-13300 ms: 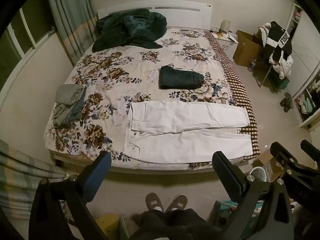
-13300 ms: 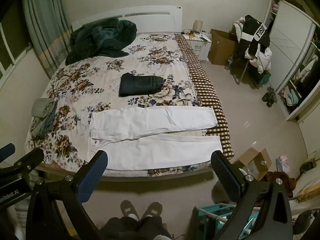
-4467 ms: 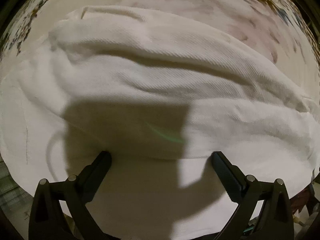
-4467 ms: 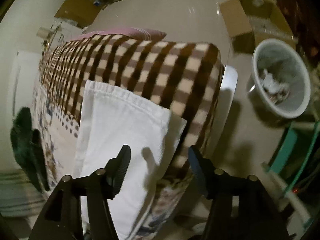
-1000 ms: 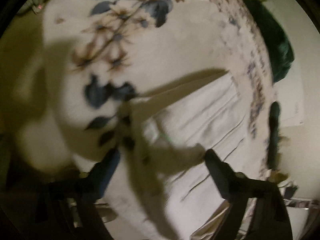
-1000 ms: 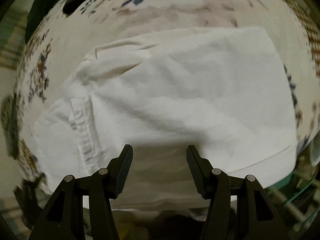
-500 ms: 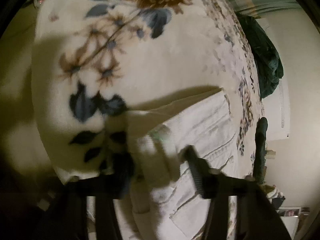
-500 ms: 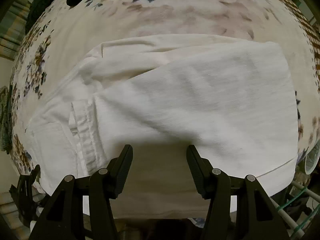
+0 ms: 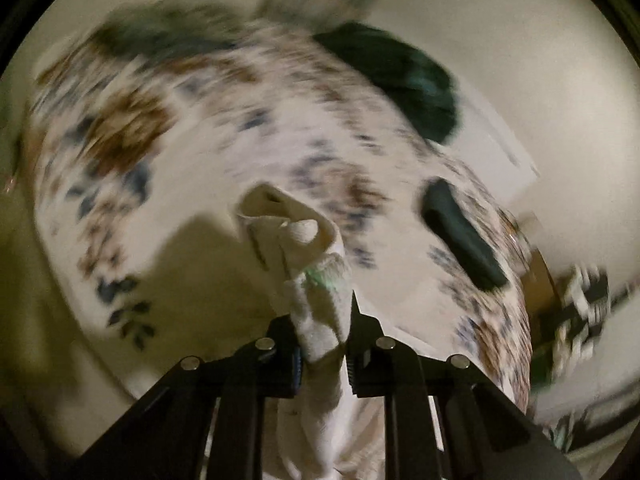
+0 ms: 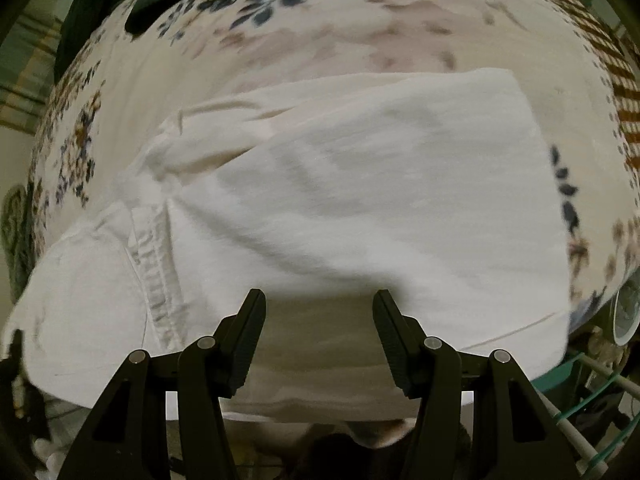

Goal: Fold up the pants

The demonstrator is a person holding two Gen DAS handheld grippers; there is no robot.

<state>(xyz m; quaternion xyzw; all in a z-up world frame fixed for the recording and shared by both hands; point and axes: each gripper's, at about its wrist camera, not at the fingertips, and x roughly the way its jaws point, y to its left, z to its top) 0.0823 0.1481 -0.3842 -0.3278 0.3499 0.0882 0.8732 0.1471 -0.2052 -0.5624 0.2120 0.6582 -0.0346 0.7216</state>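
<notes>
The white pants [image 10: 360, 200] lie folded on the floral bedspread [image 10: 280, 40], with the legs laid over the waist part. In the left wrist view a bunched corner of the white pants [image 9: 296, 236] stands lifted off the bed, and my left gripper [image 9: 323, 332] is shut on it, the cloth pinched between both pads. My right gripper [image 10: 319, 320] hovers open above the near edge of the pants, nothing between its fingers.
Folded dark pants [image 9: 460, 232] and a dark green heap [image 9: 400, 76] lie farther up the bedspread [image 9: 192, 184]. A brown checked blanket [image 10: 600, 40] covers the bed's right side. A pale bucket [image 10: 628, 304] and a teal rack [image 10: 592, 376] stand beside the bed.
My left gripper closed on the corner of the white pants and lifted it off the bed, rolling as it rose. The right gripper stayed open and shifted slightly over the pants.
</notes>
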